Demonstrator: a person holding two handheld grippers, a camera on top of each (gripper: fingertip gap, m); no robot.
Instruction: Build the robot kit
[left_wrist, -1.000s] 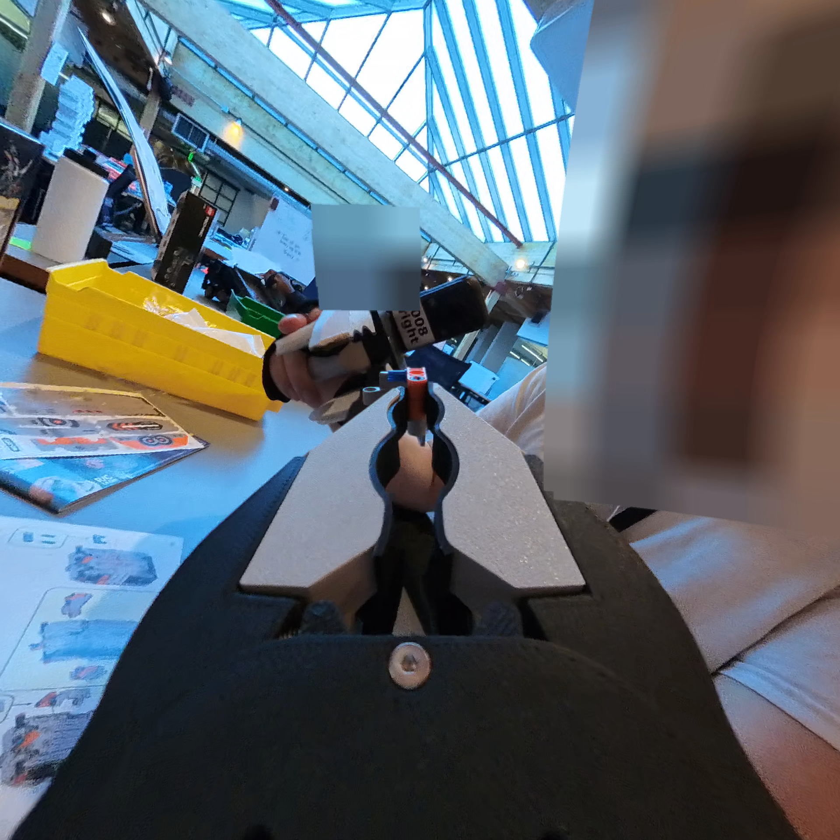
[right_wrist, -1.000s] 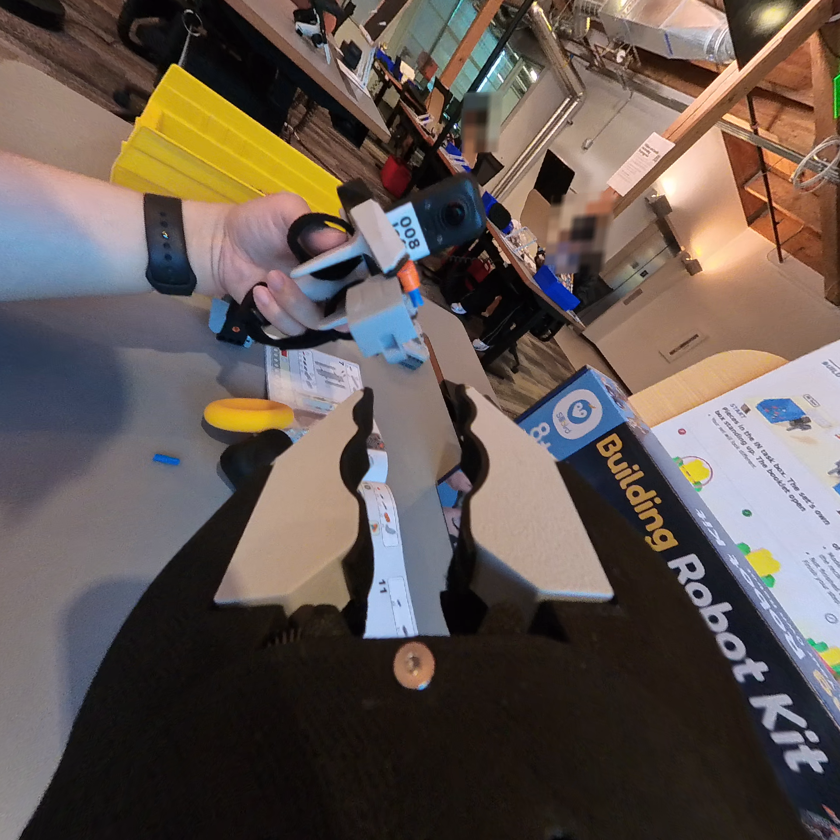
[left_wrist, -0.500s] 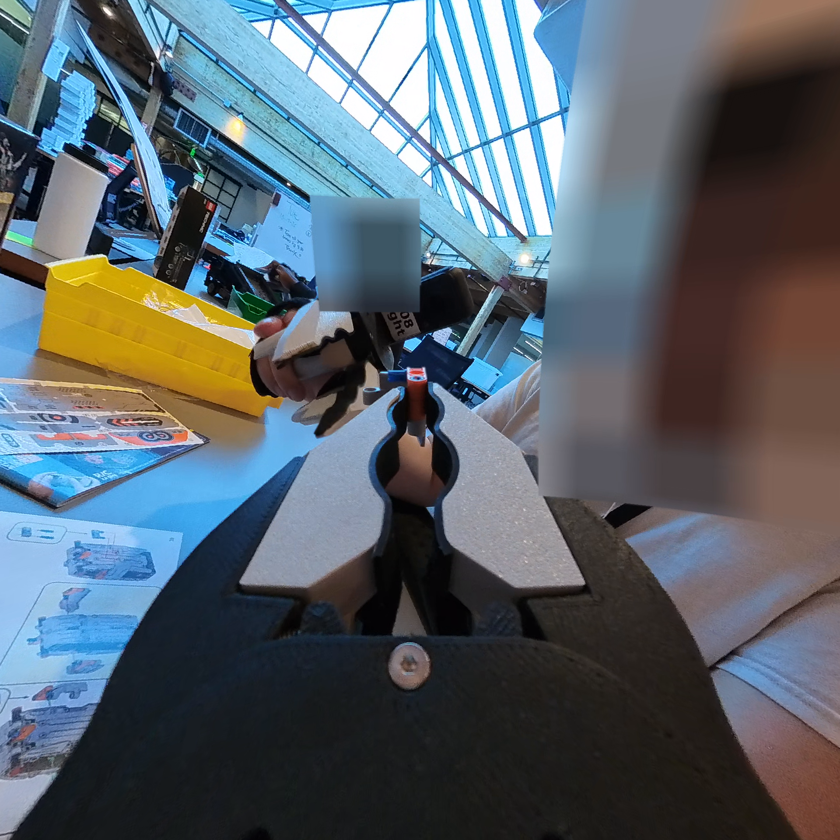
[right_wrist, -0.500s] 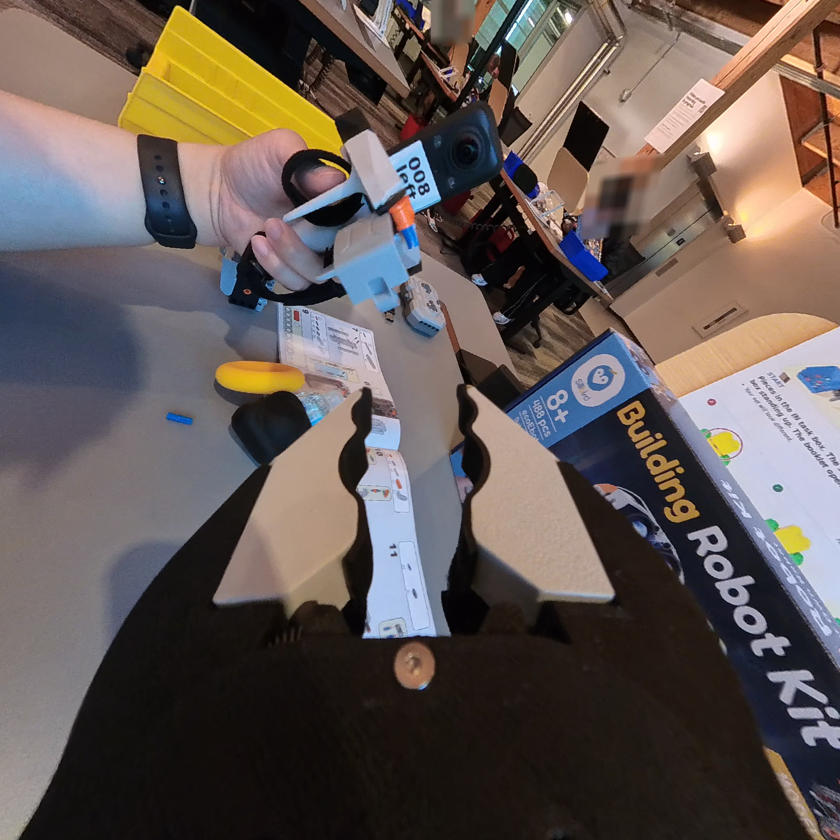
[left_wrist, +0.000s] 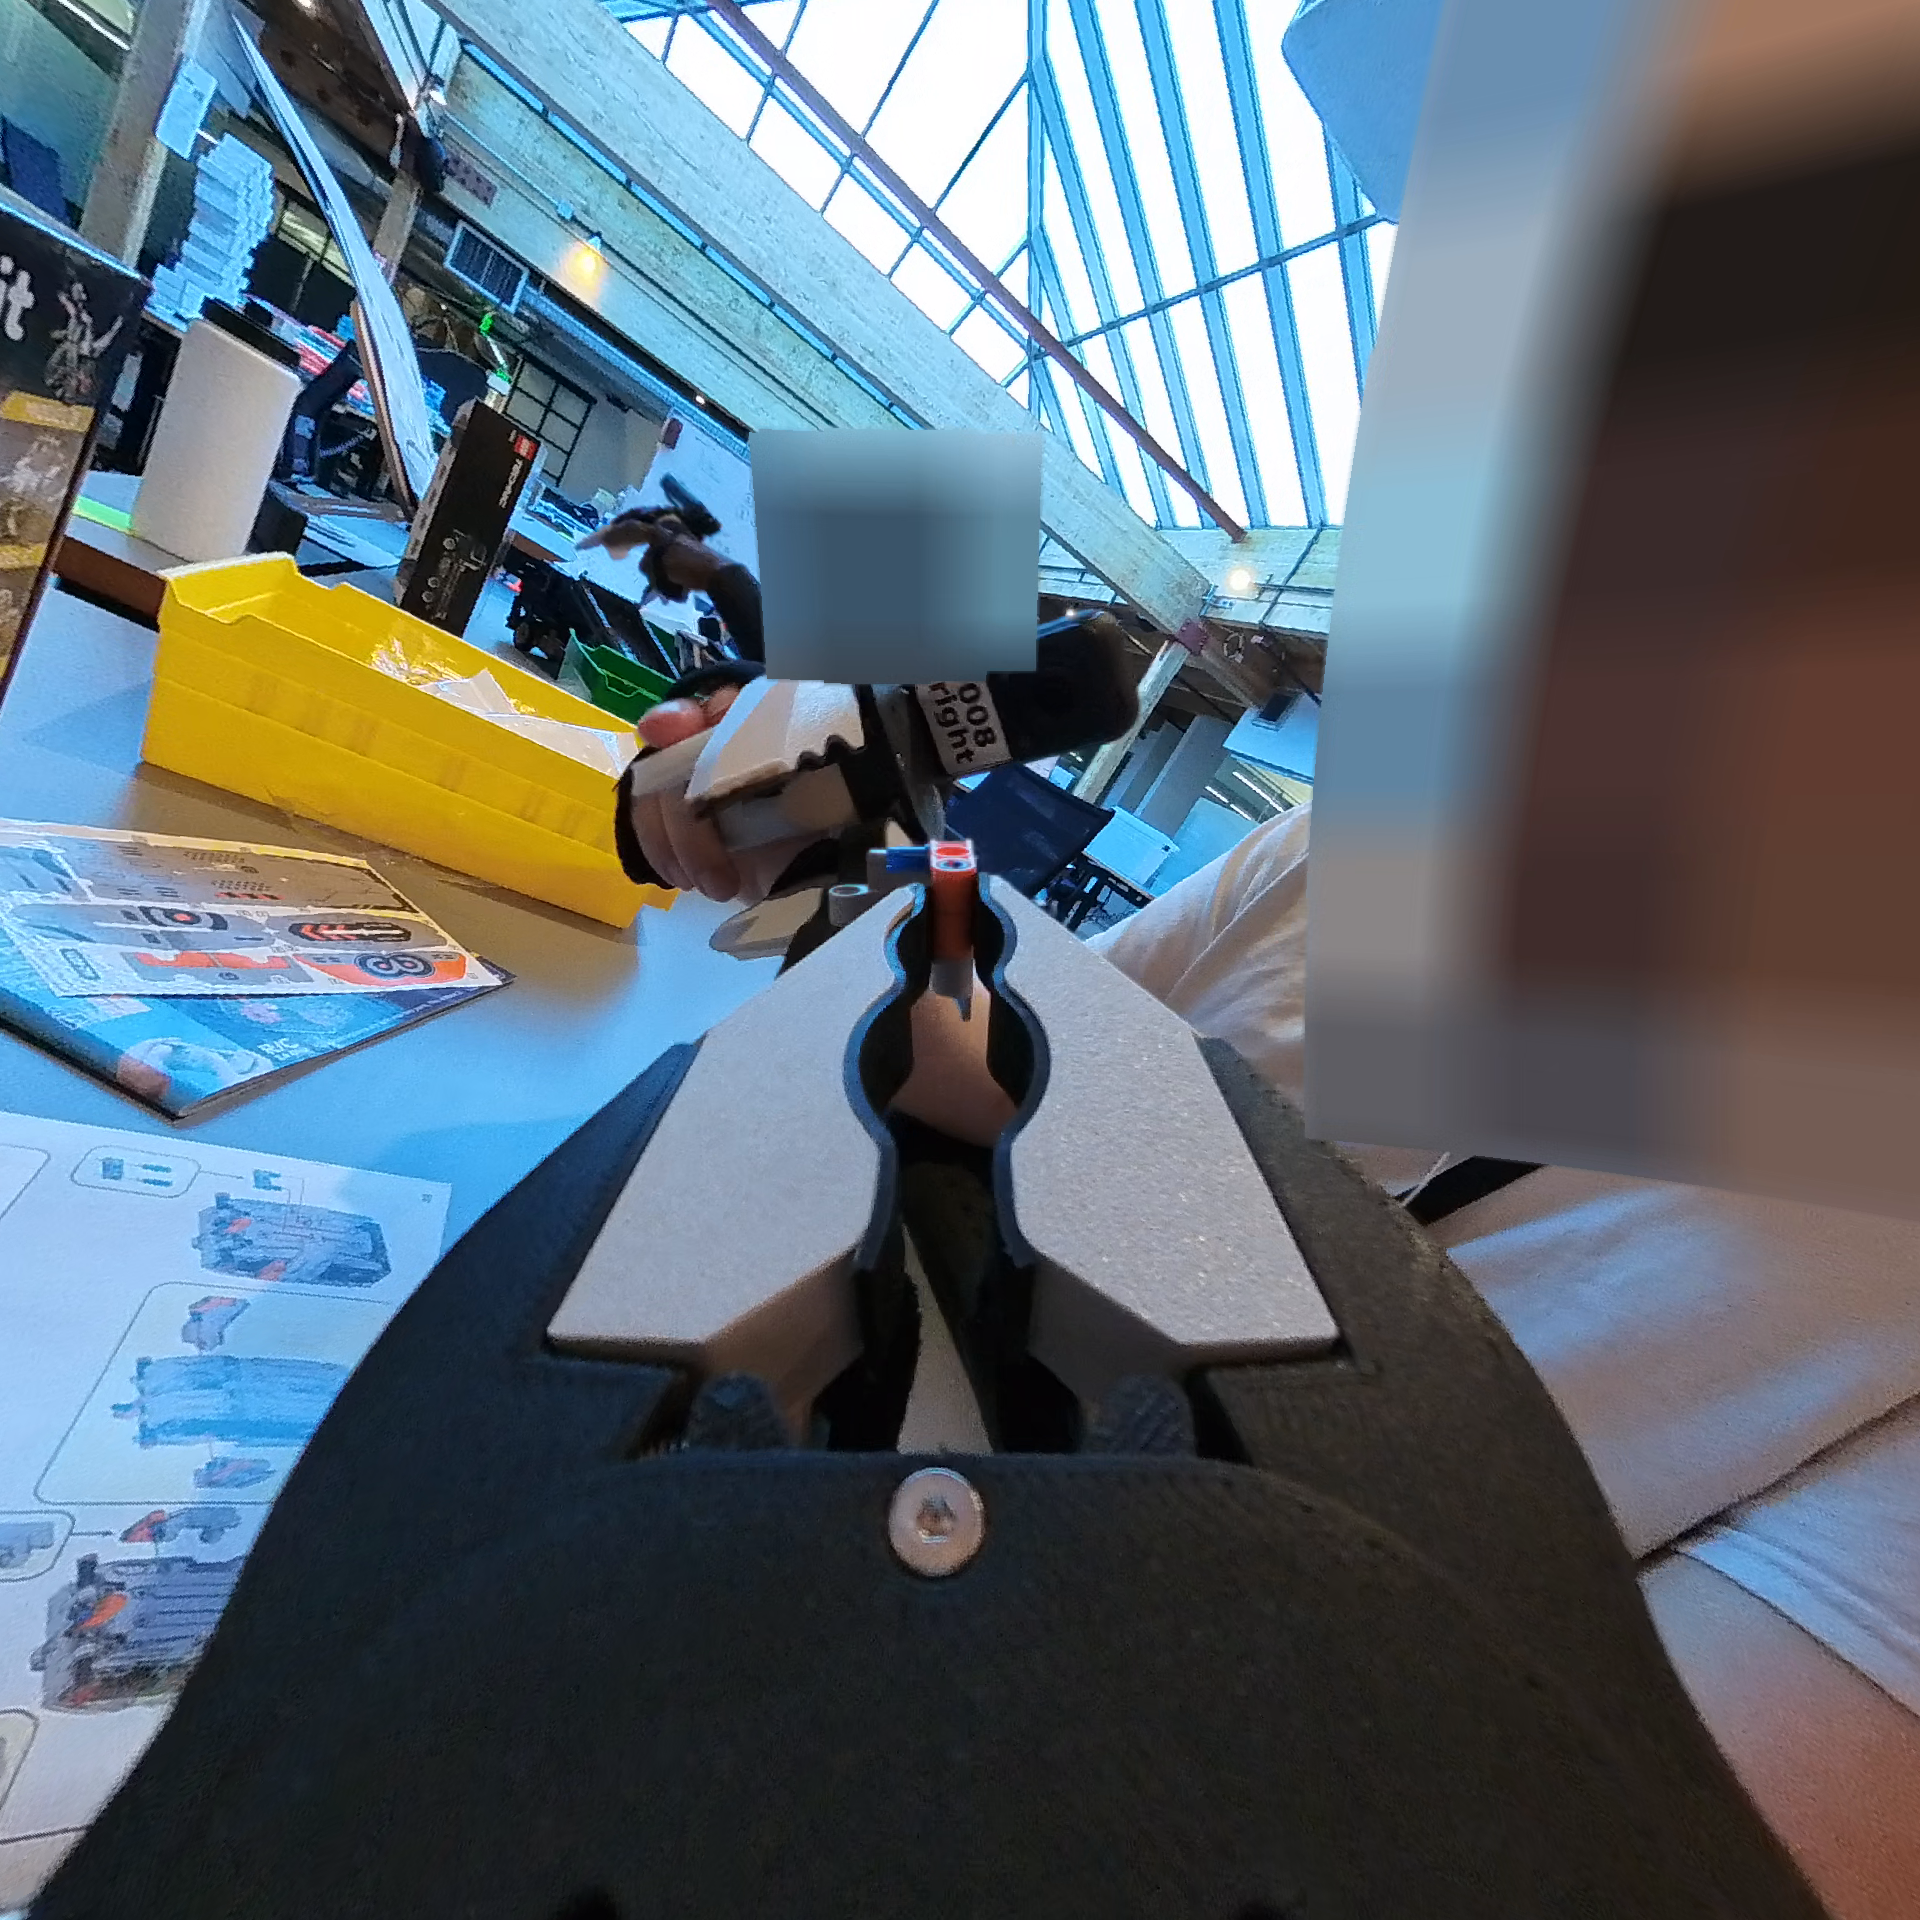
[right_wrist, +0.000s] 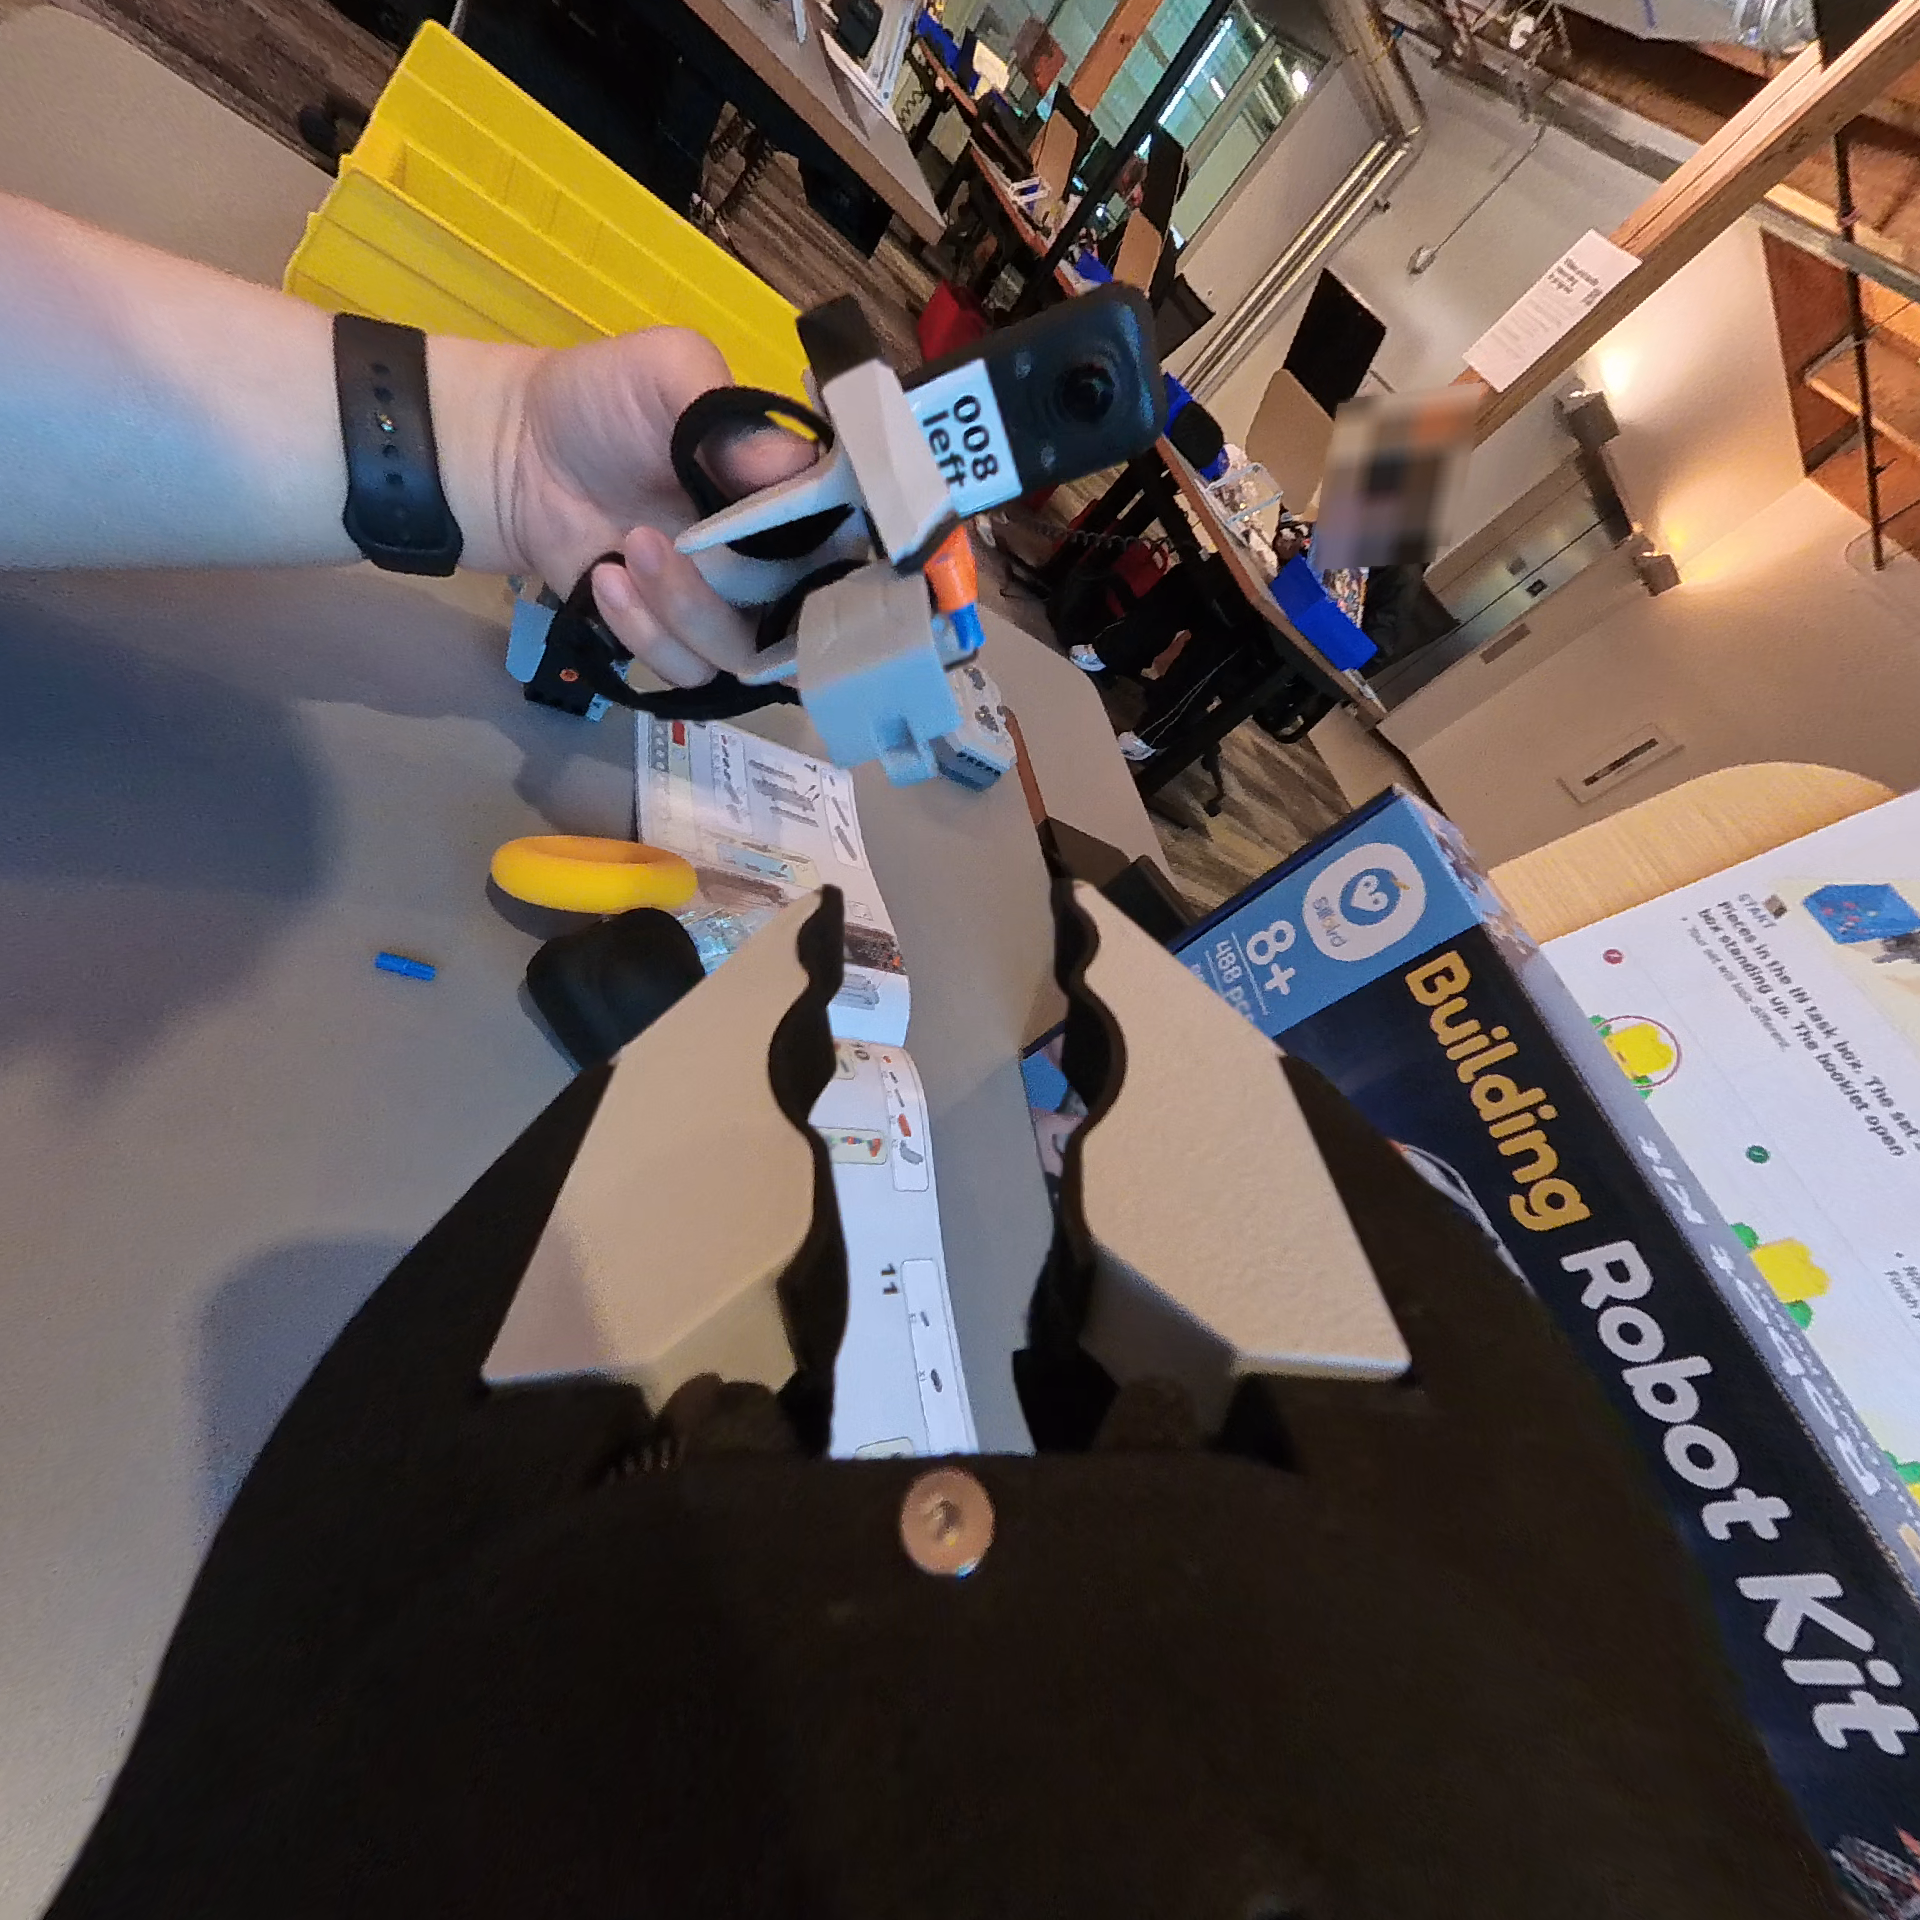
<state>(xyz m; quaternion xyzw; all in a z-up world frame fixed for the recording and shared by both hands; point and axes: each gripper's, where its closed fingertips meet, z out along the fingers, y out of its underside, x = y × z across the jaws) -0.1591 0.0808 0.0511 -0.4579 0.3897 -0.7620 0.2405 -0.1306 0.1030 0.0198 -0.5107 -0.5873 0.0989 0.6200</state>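
Glazed skylight panes and pale timber beams fill the top of the left wrist view above a smooth grey table (left_wrist: 499, 1081). At left centre of that frame a glossy yellow plastic bin (left_wrist: 343, 717) with ribbed walls holds crinkled clear wrap; below it lie a flat sticker sheet on a blue booklet (left_wrist: 208, 987) and, in the lower left corner, a white instruction page (left_wrist: 156, 1351). At centre, the left gripper (left_wrist: 948, 914), with matte grainy grey fingers whose inner edges are scalloped, is clamped on a small brick assembly (left_wrist: 951, 914): a slim orange peg standing upright with a grey tip below and blue and grey studs to its upper left. Beyond it a hand holds the right gripper (left_wrist: 769, 769). In the right wrist view, a tiny blue pin (right_wrist: 405, 966) lies at left centre on the table, then a smooth yellow ring (right_wrist: 592, 873) beside a rounded black object (right_wrist: 613, 987). The right gripper (right_wrist: 940, 914) at centre has its wavy-edged fingers apart with nothing between them, over an open instruction booklet (right_wrist: 758, 800). A dark blue cardboard kit box (right_wrist: 1455, 1091) runs down the right side.
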